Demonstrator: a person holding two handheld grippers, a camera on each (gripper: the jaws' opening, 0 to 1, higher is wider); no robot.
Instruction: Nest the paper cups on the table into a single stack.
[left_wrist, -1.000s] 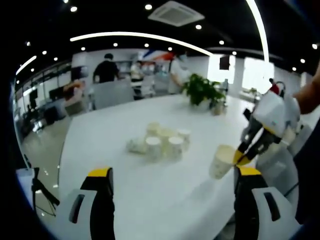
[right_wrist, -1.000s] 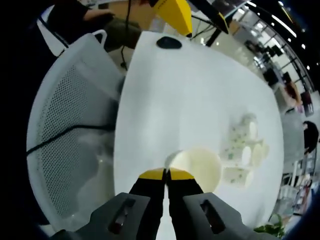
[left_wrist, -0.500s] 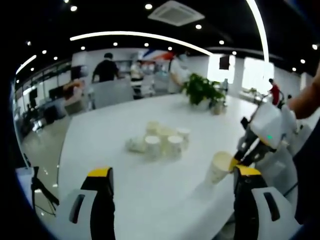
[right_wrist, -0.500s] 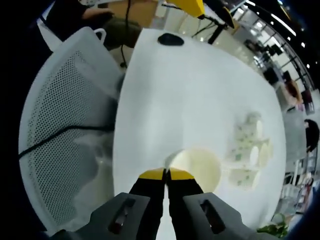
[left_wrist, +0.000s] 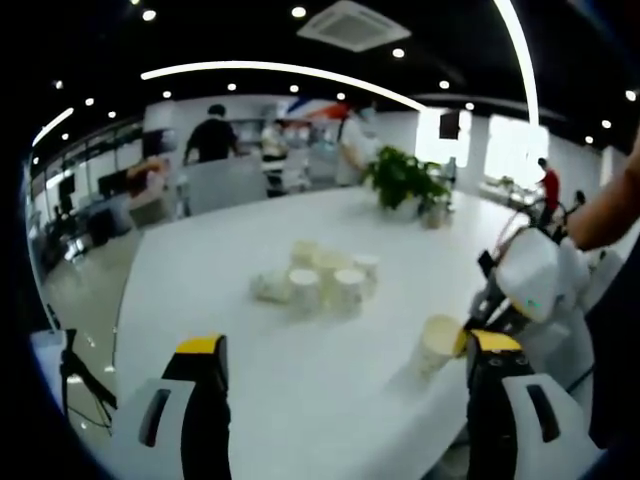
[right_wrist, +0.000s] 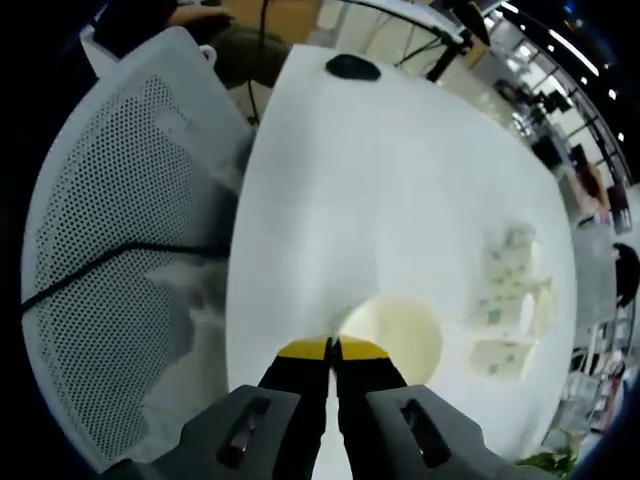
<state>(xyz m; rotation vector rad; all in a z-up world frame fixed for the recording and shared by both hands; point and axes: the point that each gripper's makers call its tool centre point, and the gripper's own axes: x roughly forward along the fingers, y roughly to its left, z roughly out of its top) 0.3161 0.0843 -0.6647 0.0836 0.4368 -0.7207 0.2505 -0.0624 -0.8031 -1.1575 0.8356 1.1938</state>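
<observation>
Right gripper (right_wrist: 331, 349) jaws pinch paper cup (right_wrist: 395, 335); its print looks unreadable.

An open office with a dark ceiling (left_wrist: 230, 30), curved strip lights (left_wrist: 290, 72) and an air vent (left_wrist: 352, 24). A white mesh chair (right_wrist: 110, 230) stands beside the white table (right_wrist: 400, 200); bright windows (left_wrist: 515, 148) behind.

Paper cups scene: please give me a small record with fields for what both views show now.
held cup: paper cup, rim pinched by right hand-held gripper, jaws shut
cup position: near the table edge
other cups: cluster of cups mid-table, some lying down
left hand-held gripper: open, holding nothing
nearby: white mesh chair, potted plant
</observation>
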